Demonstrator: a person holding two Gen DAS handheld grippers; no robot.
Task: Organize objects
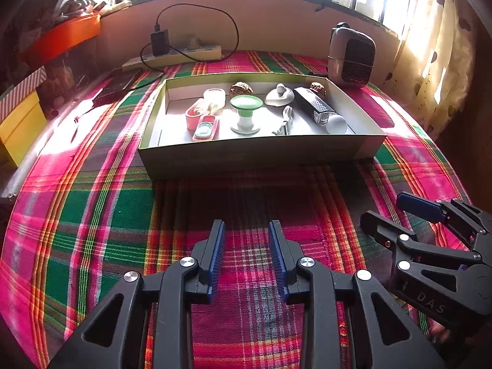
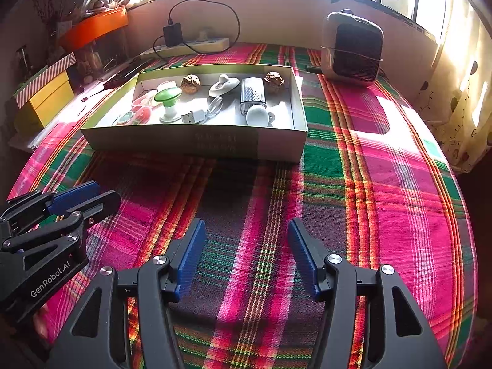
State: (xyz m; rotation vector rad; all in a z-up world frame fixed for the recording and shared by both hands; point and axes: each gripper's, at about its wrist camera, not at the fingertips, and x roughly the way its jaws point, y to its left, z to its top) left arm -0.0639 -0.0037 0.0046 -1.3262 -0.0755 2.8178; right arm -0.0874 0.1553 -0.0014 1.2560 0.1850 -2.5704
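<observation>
Both my grippers, left gripper (image 1: 246, 256) and right gripper (image 2: 246, 253), hung open and empty over the plaid cloth (image 2: 384, 184); every object already sat in the cardboard box (image 1: 261, 153), where reaching in risked toppling the green-topped stand (image 1: 246, 113)

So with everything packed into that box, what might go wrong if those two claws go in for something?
Both the left gripper and the right gripper are open and empty, short of the box.

1. The green-topped stand looks top-heavy; a nudge could tip it onto the pink containers.
2. The white ball touches the grater and might roll when disturbed.
3. The items are crowded, so wide jaws may bump neighbours.
</observation>
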